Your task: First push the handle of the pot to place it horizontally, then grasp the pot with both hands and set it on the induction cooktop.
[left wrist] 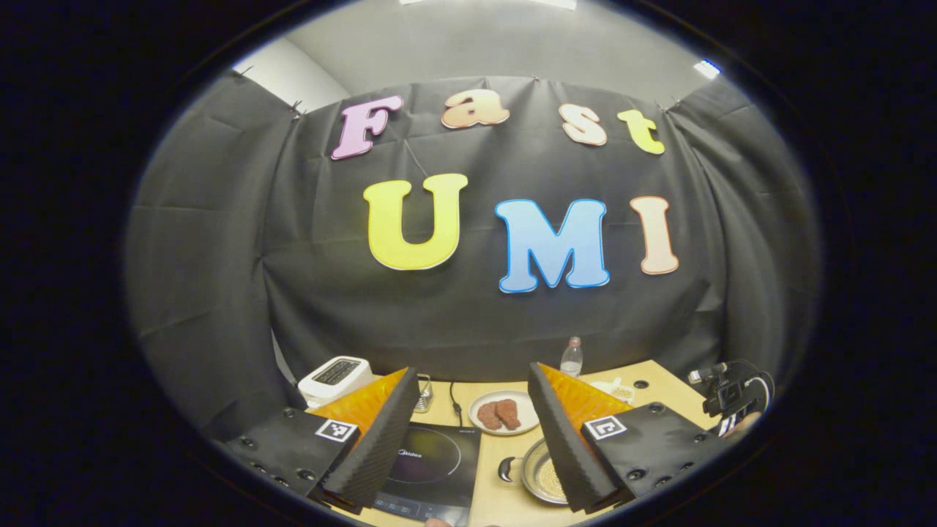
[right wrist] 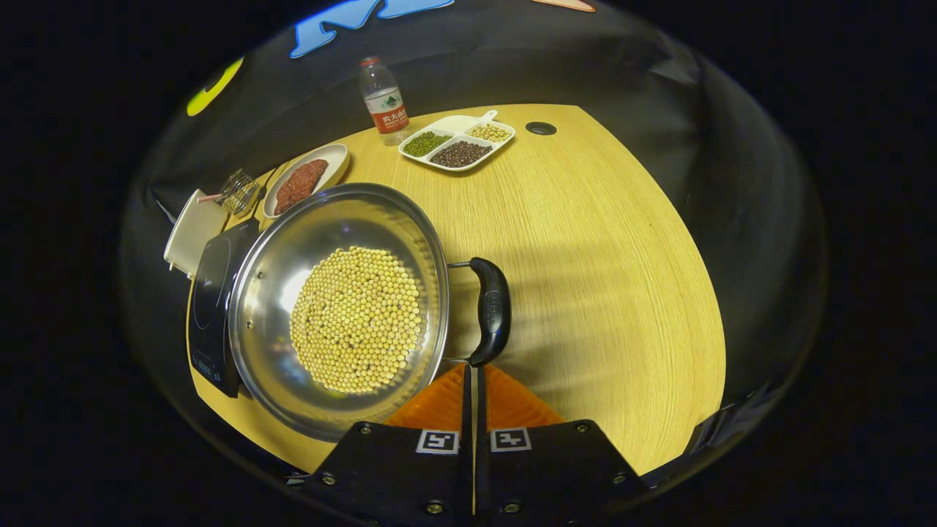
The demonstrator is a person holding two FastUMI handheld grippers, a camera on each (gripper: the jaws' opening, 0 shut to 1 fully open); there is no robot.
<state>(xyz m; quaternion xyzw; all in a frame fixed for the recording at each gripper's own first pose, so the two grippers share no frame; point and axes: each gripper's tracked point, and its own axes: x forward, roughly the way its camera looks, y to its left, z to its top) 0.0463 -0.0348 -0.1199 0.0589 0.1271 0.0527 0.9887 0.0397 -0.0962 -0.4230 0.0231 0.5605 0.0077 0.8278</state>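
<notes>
A steel pot (right wrist: 344,315) filled with yellow beans sits on the wooden table (right wrist: 600,278), its rim covering the right edge of the black induction cooktop (right wrist: 211,307). My right gripper (right wrist: 473,368) is shut with nothing between its fingers, and its tips touch the near end of the pot's black loop handle (right wrist: 492,307). In the left gripper view my left gripper (left wrist: 473,367) hangs open above the table. The cooktop (left wrist: 432,468) lies below its left finger. The pot (left wrist: 542,476) with its other handle (left wrist: 507,468) lies partly behind the right finger.
At the table's back stand a plate of meat (right wrist: 304,179), a water bottle (right wrist: 384,99) and a divided dish of beans (right wrist: 457,143). A white appliance (right wrist: 192,230) and a glass jar (right wrist: 240,192) sit behind the cooktop. Bare table extends right of the pot.
</notes>
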